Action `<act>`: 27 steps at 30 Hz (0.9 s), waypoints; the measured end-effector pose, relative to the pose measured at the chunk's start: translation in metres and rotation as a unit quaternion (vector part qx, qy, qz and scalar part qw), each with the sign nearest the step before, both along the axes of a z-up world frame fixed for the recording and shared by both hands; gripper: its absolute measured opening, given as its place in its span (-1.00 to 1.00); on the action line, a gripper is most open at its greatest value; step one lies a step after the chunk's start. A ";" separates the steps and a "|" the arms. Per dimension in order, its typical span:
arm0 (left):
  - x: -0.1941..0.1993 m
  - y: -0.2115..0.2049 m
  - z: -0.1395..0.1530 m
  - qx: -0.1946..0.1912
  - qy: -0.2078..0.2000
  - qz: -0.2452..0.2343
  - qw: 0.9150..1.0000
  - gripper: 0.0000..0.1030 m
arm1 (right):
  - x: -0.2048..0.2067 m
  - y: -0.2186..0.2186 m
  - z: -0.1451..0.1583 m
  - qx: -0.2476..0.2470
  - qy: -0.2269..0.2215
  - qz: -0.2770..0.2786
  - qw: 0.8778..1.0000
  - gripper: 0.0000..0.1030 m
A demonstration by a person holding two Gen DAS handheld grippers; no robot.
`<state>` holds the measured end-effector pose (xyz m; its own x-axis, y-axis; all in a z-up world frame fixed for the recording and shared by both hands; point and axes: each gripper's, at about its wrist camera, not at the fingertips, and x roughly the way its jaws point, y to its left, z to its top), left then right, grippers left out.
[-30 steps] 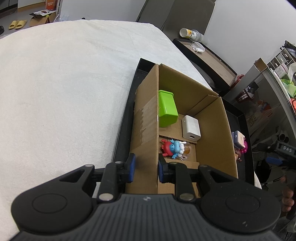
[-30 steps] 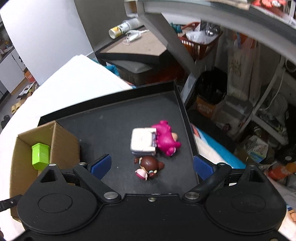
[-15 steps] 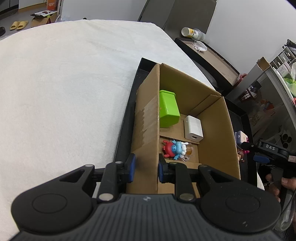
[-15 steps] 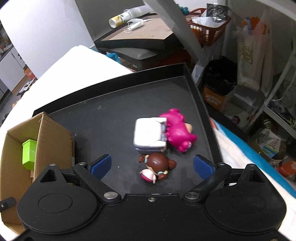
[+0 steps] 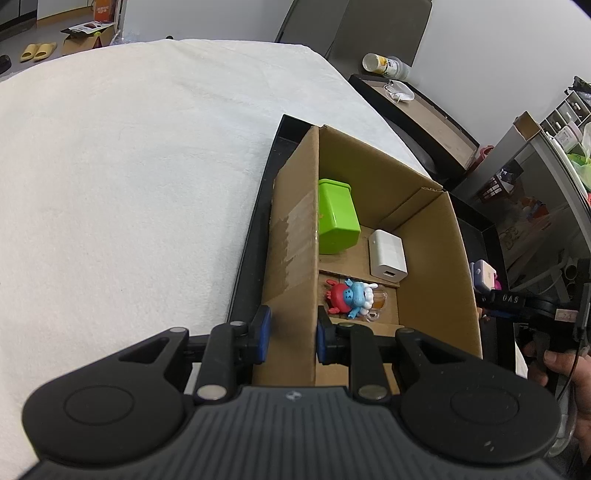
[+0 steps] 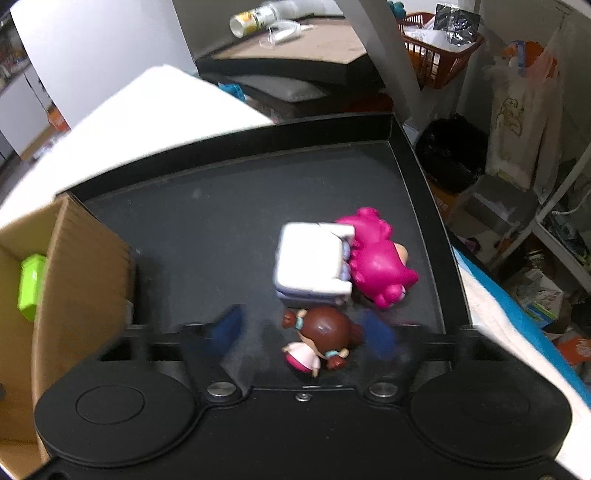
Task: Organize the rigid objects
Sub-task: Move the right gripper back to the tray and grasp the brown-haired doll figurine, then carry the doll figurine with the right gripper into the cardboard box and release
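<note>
My left gripper [image 5: 291, 334] is shut on the near left wall of the cardboard box [image 5: 295, 236]. Inside the box lie a green container [image 5: 337, 218], a white charger block [image 5: 387, 253] and a red-and-blue toy figure [image 5: 351, 297]. My right gripper [image 6: 306, 332] is open, its blurred blue fingers either side of a brown-haired doll [image 6: 319, 341] on the black tray [image 6: 221, 199]. Just beyond the doll are a white cube toy [image 6: 312, 264] and a pink toy [image 6: 376, 264]. The right gripper also shows in the left wrist view [image 5: 517, 306].
The tray sits on a white cloth-covered table [image 5: 129, 177]. The box [image 6: 74, 266] stands on the tray's left part. Beyond the table are a low stand with a bottle [image 6: 255, 18], an orange basket [image 6: 439, 40] and cluttered shelves.
The right gripper has moved forward and down toward the doll, and its fingers have closed in partway around it. The left gripper keeps its hold on the box wall.
</note>
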<state>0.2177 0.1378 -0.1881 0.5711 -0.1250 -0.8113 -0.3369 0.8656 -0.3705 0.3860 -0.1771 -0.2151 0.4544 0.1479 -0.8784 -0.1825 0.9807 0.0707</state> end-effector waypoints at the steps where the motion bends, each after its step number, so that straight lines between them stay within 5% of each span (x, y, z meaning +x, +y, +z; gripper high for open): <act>1: 0.000 0.000 0.000 0.000 0.000 0.000 1.000 -0.55 | -0.001 -0.001 0.001 0.003 0.002 -0.002 1.000 -0.21; 14: 0.000 -0.001 -0.001 0.001 -0.001 -0.002 1.000 -0.55 | -0.018 0.002 0.017 0.003 0.028 0.001 1.000 -0.22; 27: -0.001 -0.002 -0.001 0.001 -0.002 -0.003 1.000 -0.55 | -0.037 0.025 0.066 0.017 -0.002 0.032 0.999 -0.22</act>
<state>0.2169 0.1362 -0.1888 0.5740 -0.1269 -0.8090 -0.3292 0.8688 -0.3698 0.3487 -0.1522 -0.1488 0.4474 0.2068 -0.8701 -0.2446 0.9641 0.1034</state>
